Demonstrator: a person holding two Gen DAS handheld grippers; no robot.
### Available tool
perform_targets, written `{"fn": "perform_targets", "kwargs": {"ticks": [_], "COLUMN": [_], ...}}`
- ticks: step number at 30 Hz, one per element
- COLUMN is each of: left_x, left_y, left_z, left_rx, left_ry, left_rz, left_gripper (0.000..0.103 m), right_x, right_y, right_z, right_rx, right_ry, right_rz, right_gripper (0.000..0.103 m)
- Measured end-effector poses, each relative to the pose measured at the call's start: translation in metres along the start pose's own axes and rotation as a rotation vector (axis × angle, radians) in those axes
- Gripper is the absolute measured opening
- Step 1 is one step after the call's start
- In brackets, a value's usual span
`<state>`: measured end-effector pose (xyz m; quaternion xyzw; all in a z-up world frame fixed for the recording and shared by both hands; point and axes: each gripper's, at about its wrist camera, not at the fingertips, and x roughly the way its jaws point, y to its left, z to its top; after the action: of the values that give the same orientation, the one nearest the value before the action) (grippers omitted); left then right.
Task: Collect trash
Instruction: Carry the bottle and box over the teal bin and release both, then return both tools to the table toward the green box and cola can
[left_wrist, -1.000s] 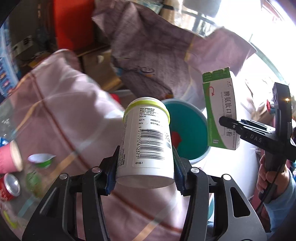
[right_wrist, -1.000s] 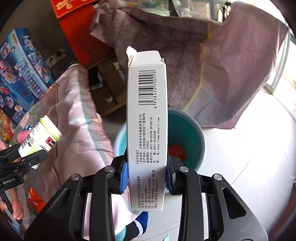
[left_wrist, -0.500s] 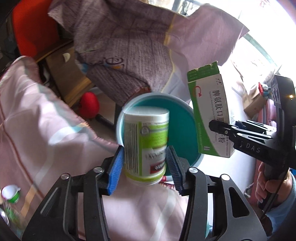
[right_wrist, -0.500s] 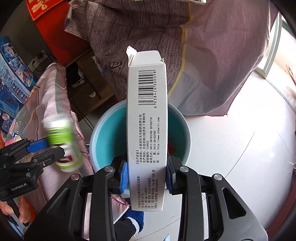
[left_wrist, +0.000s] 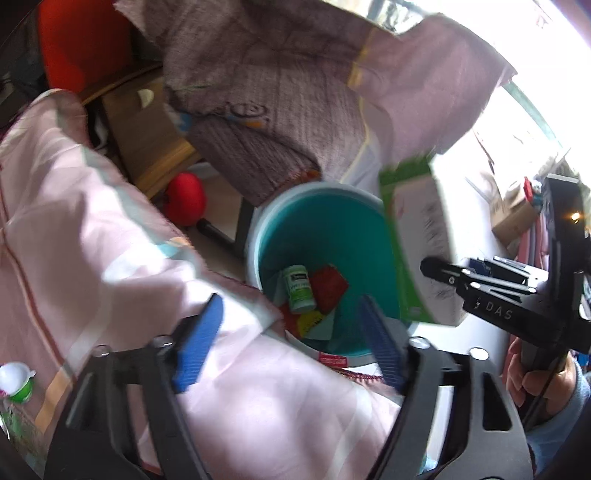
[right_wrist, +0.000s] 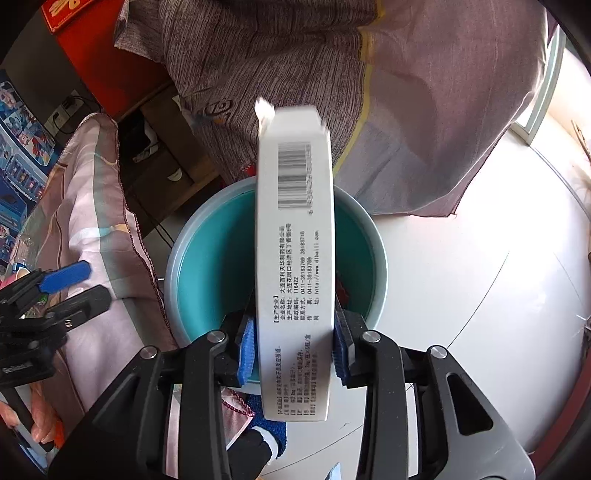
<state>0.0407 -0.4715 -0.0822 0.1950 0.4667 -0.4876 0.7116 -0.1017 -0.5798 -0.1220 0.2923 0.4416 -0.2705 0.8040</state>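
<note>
At the left, the left gripper (left_wrist: 290, 336) tilts steeply down over the round teal plastic bin (left_wrist: 258, 236), its blue-padded jaws just swung wide apart with nothing between them. The white-and-green plastic supplement bottle (left_wrist: 300, 288) lies on its side at the bin's bottom among red and yellow scraps (left_wrist: 328, 288). A pink striped cloth (left_wrist: 92, 229) drapes beside the bin. To the right, the right gripper (right_wrist: 293, 345) also slants down above the bin's rim (right_wrist: 173, 266); its jaws have just been easing apart around the tall white-and-green cardboard medicine box (right_wrist: 295, 258), the left pad off it, the right pad's contact unclear. The person's hand (left_wrist: 535, 376) grips its handle.
</note>
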Motion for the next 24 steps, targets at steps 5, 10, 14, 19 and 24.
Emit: {"fn": "perform_targets", "kwargs": {"ticks": [5, 10, 14, 19, 24], "left_x": [-0.018, -0.033, -0.047, -0.075, -0.106], "left_y": [0.011, 0.020, 0.028, 0.047, 0.074], "left_z": [-0.003, -0.011, -0.022, -0.046, -0.077], "left_rx": [-0.021, -0.037, -0.055, -0.095, -0.150], "left_ry": [-0.026, -0.035, -0.048, -0.071, -0.094], "left_rz": [0.018, 0.031, 0.049, 0.096, 0.160], "left_gripper": [0.091, 0.093, 0.093, 0.094, 0.095], "right_x": [-0.007, -0.015, -0.023, -0.033, -0.038], "right_y": [0.006, 0.016, 0.032, 0.065, 0.109], "right_z": [-0.002, -0.006, -0.009, -0.016, -0.023], "right_rx": [-0.010, -0.026, -0.053, -0.119, -0.201], "right_ry": [-0.016, -0.022, -0.024, -0.032, -0.026], "right_rz": [-0.005, -0.012, -0.007, 0.023, 0.064], "right_gripper": [0.068, 0.075, 0.077, 0.078, 0.078]}}
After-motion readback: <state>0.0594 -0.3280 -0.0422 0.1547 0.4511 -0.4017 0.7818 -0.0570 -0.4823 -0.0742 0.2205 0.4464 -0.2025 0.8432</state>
